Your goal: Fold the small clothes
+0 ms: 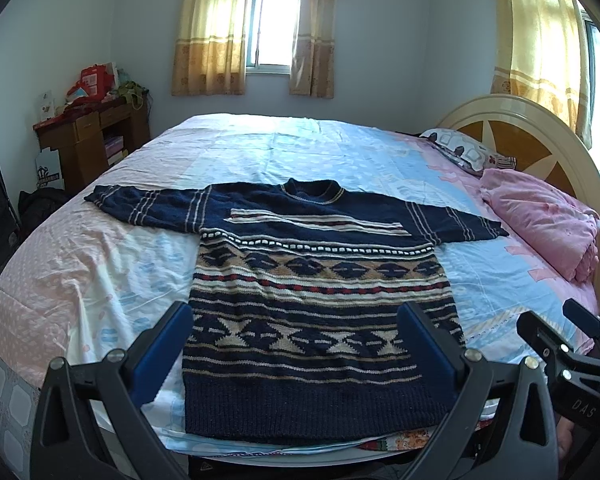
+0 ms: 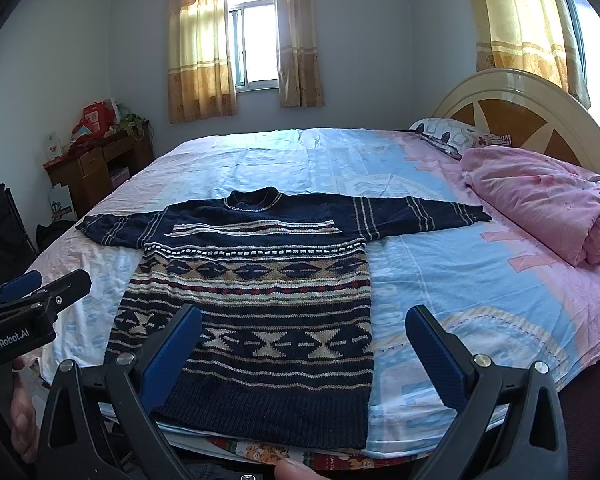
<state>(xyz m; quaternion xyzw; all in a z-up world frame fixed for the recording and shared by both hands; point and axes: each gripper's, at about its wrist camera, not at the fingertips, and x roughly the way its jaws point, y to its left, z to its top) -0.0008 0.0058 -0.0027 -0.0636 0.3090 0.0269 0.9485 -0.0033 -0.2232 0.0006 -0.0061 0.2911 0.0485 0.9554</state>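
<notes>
**Sweater flat on the bed, both jaws wide and empty, each arm lined up with its own side**

I have the sweater (image 1: pixel 308 292) spread face up on the bed (image 1: pixel 308 148), its hem at the near edge just in front of me and its collar (image 1: pixel 312 192) pointing away toward the window. Its long axis runs straight ahead from the jaws, near to far, and the two sleeves stretch out crosswise.

My left gripper (image 1: pixel 296 336) hangs above the hem, jaws spread wide with nothing between them; in its own view they straddle almost the full width of the body. My right gripper (image 2: pixel 304 340) is likewise wide open and empty, and in its view it sits a little to the right, with the sweater's right edge falling between its fingers.

So I judge the folding has not started: the garment lies fully open, no crease in it. The relation that matters is side-to-side. The left sleeve (image 1: pixel 140 208) lies ahead and to the left, nearer my left gripper; the right sleeve (image 2: pixel 424 212) lies ahead and to the right, nearer my right gripper, its cuff close to the pink quilt (image 2: pixel 540 204). Both sleeves are well apart from the jaws, beyond the hem, so I expect a reach forward over the body before either can be pinched and drawn across.
</notes>
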